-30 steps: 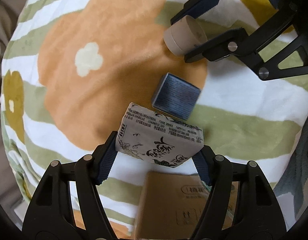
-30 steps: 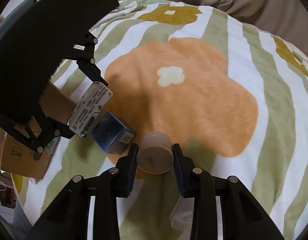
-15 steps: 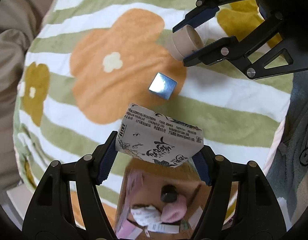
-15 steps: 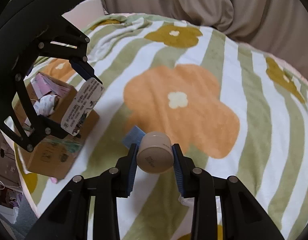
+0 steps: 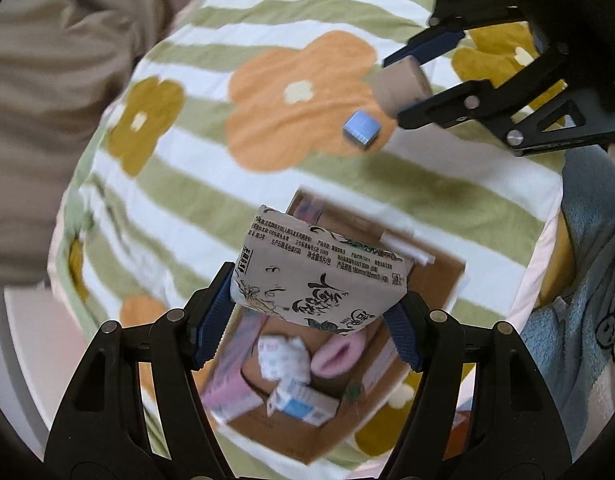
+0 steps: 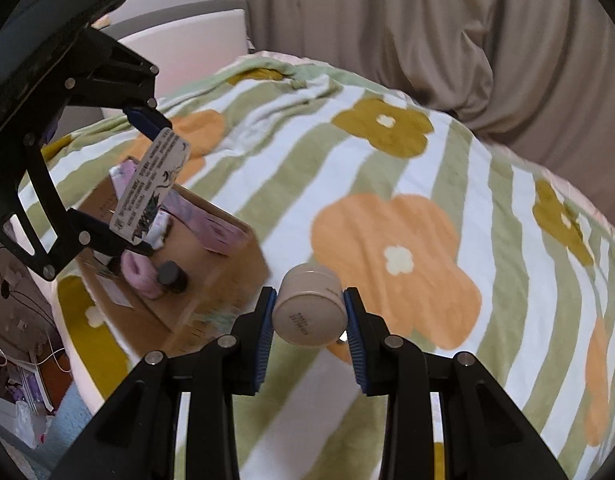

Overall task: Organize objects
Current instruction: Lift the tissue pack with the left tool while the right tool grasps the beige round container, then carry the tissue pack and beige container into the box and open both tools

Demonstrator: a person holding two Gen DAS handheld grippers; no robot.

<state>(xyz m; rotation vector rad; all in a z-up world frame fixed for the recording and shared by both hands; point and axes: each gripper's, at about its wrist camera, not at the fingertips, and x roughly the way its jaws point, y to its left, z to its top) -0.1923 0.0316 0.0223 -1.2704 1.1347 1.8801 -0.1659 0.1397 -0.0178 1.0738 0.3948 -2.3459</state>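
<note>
Curtain (image 5: 47, 92), taupe, hangs beyond the far edge of the bed, which carries a blanket (image 5: 195, 184) striped green and white with orange and ochre flowers. Left gripper (image 5: 313, 312): its blue-padded fingers (image 5: 211, 324) stand about half open and clamp a tissue pack (image 5: 319, 280) by its two ends; the pack is lifted clear of the bed and hangs over a box (image 5: 439, 276) of cardboard. The box sits open at the near left edge of the bed and holds a pink fuzzy item (image 5: 337, 354), crumpled white paper (image 5: 283, 358), a pale blue carton (image 5: 305, 404) and a pink packet (image 5: 227, 392). A small blue cube (image 5: 361, 128) lies alone on the blanket beyond the box, at the rim of an orange flower. Right gripper (image 6: 309, 316): fingers (image 6: 263, 332) nearly closed, pressing both sides of a beige round jar (image 6: 309, 310), base toward the camera, held in the air above the blanket to the right of the box.
</note>
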